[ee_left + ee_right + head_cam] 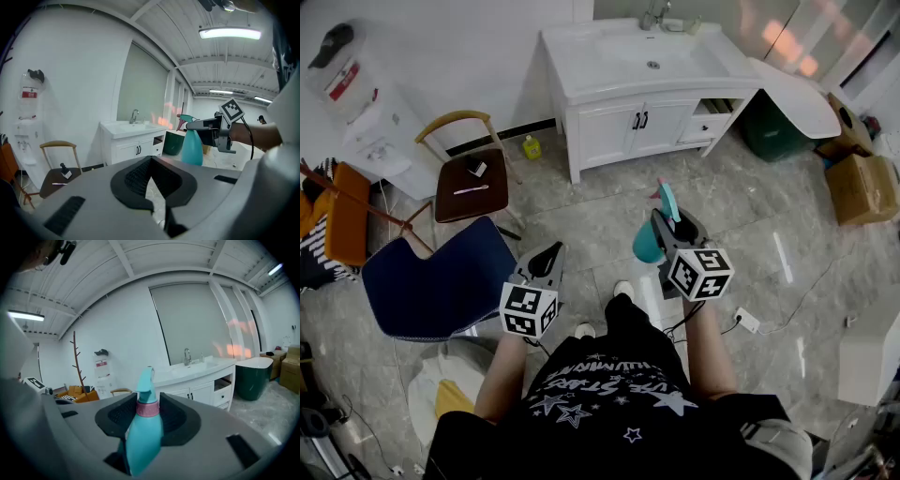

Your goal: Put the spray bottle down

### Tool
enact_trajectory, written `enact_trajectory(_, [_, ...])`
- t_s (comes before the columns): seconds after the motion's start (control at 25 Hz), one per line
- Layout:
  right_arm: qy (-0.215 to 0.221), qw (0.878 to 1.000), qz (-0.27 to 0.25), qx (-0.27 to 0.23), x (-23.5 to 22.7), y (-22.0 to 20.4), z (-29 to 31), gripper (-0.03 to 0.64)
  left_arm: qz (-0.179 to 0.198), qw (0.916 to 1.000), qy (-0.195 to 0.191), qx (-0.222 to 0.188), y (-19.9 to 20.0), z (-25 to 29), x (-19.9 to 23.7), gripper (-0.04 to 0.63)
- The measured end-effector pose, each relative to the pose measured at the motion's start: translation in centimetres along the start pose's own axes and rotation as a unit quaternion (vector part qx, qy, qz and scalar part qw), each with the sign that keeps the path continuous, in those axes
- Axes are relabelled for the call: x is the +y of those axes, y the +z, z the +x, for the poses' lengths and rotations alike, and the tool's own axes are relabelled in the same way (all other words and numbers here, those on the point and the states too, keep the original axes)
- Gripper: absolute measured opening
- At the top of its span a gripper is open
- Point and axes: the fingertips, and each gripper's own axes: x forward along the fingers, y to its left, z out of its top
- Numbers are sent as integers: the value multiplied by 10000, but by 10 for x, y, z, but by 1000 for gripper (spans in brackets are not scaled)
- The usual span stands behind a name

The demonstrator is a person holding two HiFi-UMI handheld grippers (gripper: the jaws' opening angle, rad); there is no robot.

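Note:
My right gripper (675,225) is shut on a teal spray bottle (649,244) with a pink collar, held in the air above the tiled floor in front of me. In the right gripper view the bottle (144,437) stands upright between the black pads (180,416), which press on its neck and shoulders. The left gripper view shows the same bottle (192,147) hanging from the right gripper (211,131) at the right. My left gripper (546,258) is lower and to the left, its jaws (152,161) closed together with nothing in them.
A white vanity with a sink (647,66) stands ahead. A wooden chair (469,183) and a blue chair (436,277) are at the left, a water dispenser (366,112) behind them. A green bin (773,131) and cardboard boxes (862,183) are at the right. A power strip (745,321) lies on the floor.

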Motion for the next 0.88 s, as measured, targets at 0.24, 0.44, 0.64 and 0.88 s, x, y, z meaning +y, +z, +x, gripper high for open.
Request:
enact_trajectory(0.24, [51,10000,-55,-24,6,2,-10,160,128,9999,15,-77,8,-7,-8,15])
enact_trajectory(0.44, [64,9999,-146,-26,16,3,-18,160,93,10000,10,-31,0,-18,-9,15])
enact_trajectory(0.64, [-22,9999,-111,111,24,-14,-25,160,-70,9999,-35,79,-19,-29,-6,15])
enact_trajectory(0.88, [-39,9999,-45,150,37,-24,-24,160,-17,9999,-24,129,-24,-39,3,15])
